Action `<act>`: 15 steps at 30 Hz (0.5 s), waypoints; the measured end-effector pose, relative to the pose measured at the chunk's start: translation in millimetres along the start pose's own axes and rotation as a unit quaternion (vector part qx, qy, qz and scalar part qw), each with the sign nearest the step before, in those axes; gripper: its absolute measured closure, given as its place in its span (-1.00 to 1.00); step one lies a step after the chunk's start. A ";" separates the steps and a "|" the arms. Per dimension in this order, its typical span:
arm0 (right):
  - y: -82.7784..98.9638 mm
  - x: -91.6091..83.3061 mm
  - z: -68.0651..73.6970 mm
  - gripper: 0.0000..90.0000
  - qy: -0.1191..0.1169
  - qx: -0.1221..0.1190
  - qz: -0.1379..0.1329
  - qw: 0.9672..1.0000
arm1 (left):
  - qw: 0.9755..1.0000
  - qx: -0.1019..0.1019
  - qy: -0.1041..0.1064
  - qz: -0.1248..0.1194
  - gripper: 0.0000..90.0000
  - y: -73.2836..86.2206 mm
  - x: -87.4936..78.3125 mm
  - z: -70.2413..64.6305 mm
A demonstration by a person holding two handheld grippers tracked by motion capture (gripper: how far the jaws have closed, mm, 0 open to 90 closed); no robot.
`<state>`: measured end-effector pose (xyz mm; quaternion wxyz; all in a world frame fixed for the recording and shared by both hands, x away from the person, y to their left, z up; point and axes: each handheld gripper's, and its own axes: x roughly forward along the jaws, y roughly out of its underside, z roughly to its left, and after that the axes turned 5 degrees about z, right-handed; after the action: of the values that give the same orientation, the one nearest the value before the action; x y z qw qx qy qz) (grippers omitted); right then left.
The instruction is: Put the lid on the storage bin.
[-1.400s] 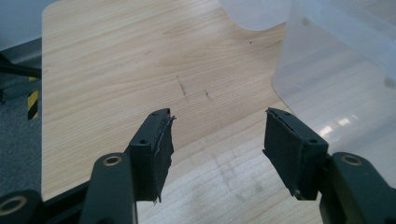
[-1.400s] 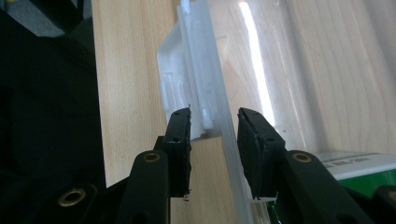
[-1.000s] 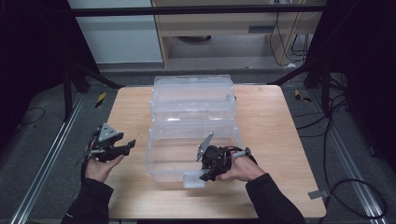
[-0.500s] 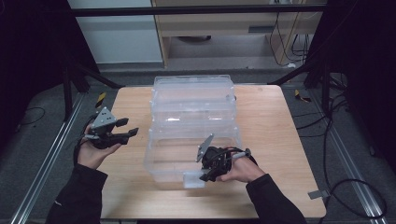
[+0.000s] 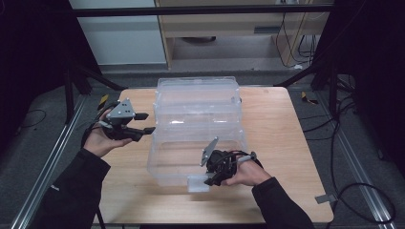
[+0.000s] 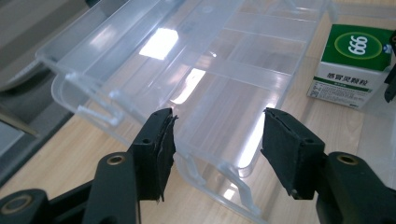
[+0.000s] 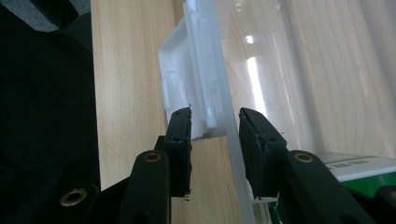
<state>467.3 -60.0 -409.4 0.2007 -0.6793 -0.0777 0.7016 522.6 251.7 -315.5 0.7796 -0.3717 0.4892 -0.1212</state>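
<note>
Wooden table (image 5: pixel 286 143) bearing clear box (image 5: pixel 196 124); right gripper (image 5: pixel 210 177) clamping its latch (image 7: pixel 187 84); left gripper (image 5: pixel 145 123) hovering, jaws apart, empty.

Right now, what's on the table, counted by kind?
Clear plastic box: 1
Green and white carton: 1
Total: 2

The green and white box (image 6: pixel 355 65) is cut off by the right gripper view's bottom edge; in the high view it is too faint behind the clear plastic case (image 5: pixel 196 129) to make out, perhaps lost in glare.
</note>
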 end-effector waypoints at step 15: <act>0.2 0.2 -0.9 0.45 -0.005 -0.002 -0.001 1.000 | 0.994 0.098 0.032 0.037 -0.08 -41.2 27.4 1.1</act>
<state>468.1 -60.2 -409.7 0.2002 -0.6759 -0.0807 0.7047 544.2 208.4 -304.9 0.7999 -0.2713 0.5134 -0.1518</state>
